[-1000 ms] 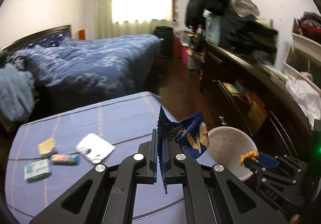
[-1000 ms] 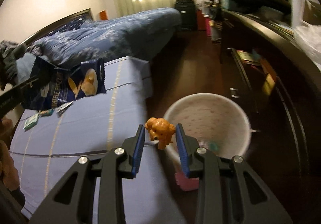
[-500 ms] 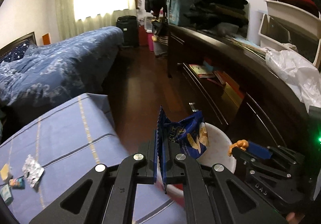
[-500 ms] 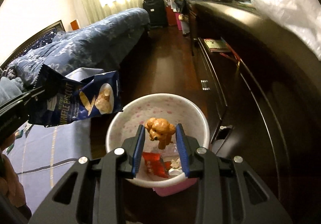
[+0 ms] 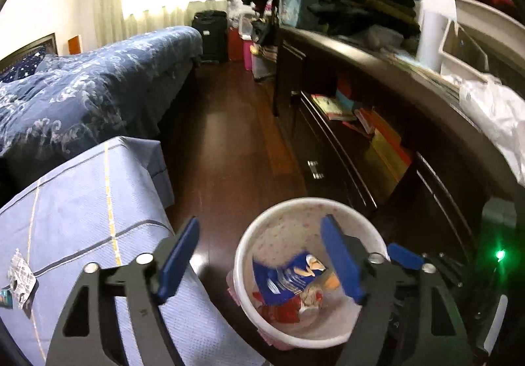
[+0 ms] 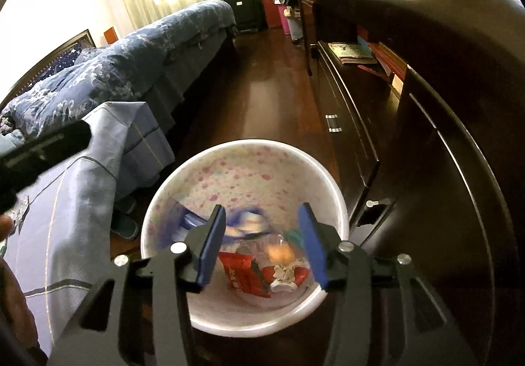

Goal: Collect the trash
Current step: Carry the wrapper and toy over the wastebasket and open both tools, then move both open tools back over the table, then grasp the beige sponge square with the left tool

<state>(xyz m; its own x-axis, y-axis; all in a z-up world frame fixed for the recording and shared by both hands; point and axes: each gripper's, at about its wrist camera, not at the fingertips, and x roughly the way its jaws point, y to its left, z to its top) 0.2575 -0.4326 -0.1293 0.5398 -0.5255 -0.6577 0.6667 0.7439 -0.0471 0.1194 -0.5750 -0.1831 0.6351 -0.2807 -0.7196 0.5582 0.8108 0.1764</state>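
A white bin with pink spots (image 5: 249,234) (image 6: 242,166) stands on the dark floor. Both grippers hang over it. My left gripper (image 5: 259,261) is open and empty. The blue biscuit bag (image 5: 288,277) lies inside the bin on red wrappers (image 5: 282,312). My right gripper (image 6: 262,244) is open and empty. A small orange toy dog (image 6: 279,253) lies blurred in the bin beside a red wrapper (image 6: 242,271) and the blue bag (image 6: 246,221).
A table with a blue cloth (image 5: 82,202) stands left of the bin, with a foil wrapper (image 5: 21,277) at its left edge. A dark dresser (image 5: 377,143) runs along the right. A bed with a blue quilt (image 5: 82,90) lies behind.
Both grippers opened over the bin. The blue biscuit bag dropped from the left gripper and the orange toy dog dropped from the right gripper into the bin.
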